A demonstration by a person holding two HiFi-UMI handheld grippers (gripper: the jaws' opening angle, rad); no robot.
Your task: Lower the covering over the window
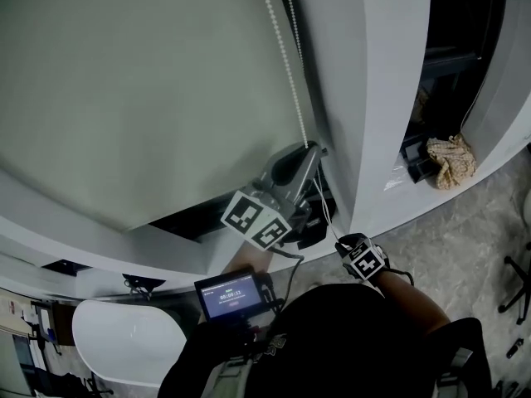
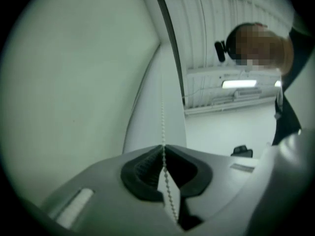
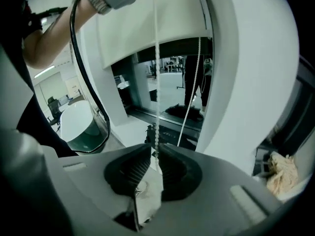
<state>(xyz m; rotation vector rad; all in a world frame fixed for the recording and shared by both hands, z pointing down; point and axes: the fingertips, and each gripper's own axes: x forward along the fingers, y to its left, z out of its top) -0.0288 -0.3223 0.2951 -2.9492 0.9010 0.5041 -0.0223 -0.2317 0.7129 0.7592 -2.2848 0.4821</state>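
Clamping the bead chain (image 2: 163,117), the left hand-held gripper (image 2: 164,146) is closed; right hand-held gripper (image 3: 156,151) seemingly ajar around it.

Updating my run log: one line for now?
left gripper: shut on white bead chain | right gripper: open around it | grey roller blind: partly down

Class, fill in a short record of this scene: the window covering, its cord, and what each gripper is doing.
covering: pale roller blind, partly down; a dark strip of window shows below its lower edge
cord: white bead chain, hanging by the blind's right edge
left gripper: the higher one, jaws shut on the bead chain
right gripper: the lower one, jaws slightly apart, the bead chain running between them
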